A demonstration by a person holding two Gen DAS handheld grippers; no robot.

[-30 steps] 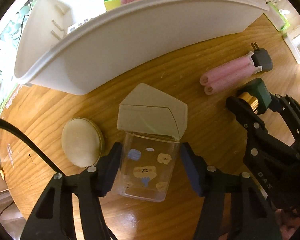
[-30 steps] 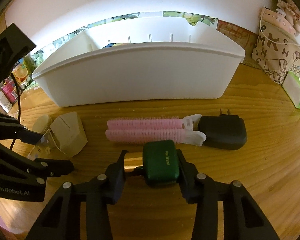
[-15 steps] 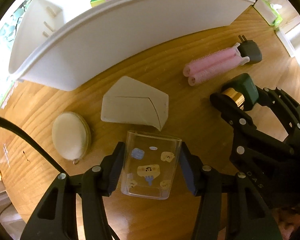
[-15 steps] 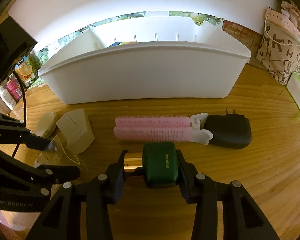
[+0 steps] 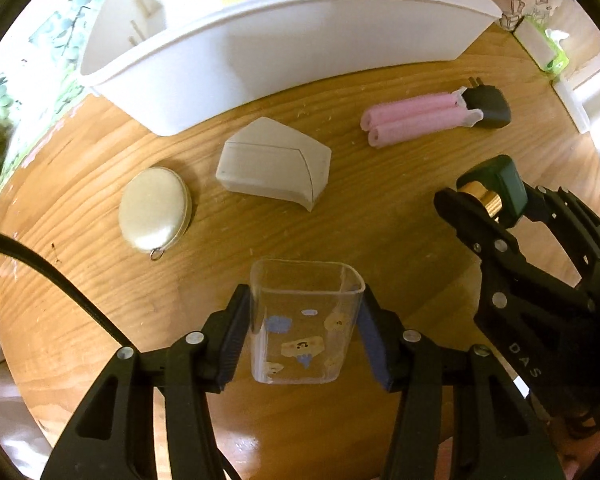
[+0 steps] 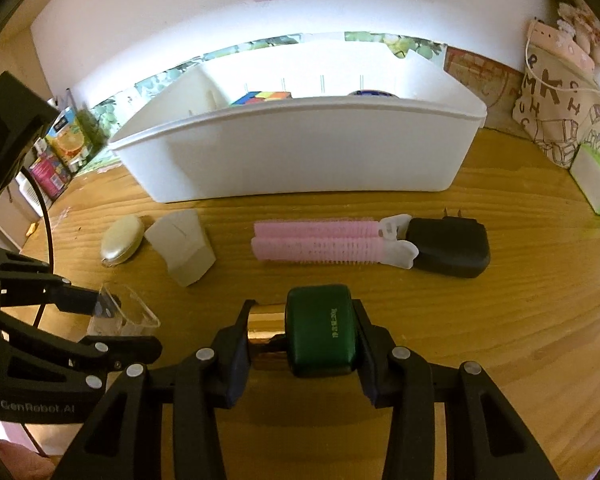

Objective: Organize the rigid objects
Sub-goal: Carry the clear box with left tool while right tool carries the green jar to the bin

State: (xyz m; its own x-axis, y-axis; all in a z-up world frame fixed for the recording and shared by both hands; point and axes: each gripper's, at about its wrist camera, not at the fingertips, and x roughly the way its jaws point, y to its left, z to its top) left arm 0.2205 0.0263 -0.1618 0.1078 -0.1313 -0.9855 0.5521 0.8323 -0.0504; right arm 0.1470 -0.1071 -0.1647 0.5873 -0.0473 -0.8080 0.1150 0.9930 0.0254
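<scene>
2 grippers: left gripper point(image 5: 306, 334) clamping clear cup point(image 5: 305, 322), right gripper point(image 6: 302, 330) clamping green bottle point(image 6: 320, 330)

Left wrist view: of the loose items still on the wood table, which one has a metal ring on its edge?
The round cream case, left of the angular beige box. The pink rollers and black plug adapter have no ring.

I read "GenRobot.AI" on the black left gripper point(image 6: 112, 312); "DAS" on the black right gripper point(image 5: 488, 200).
</scene>
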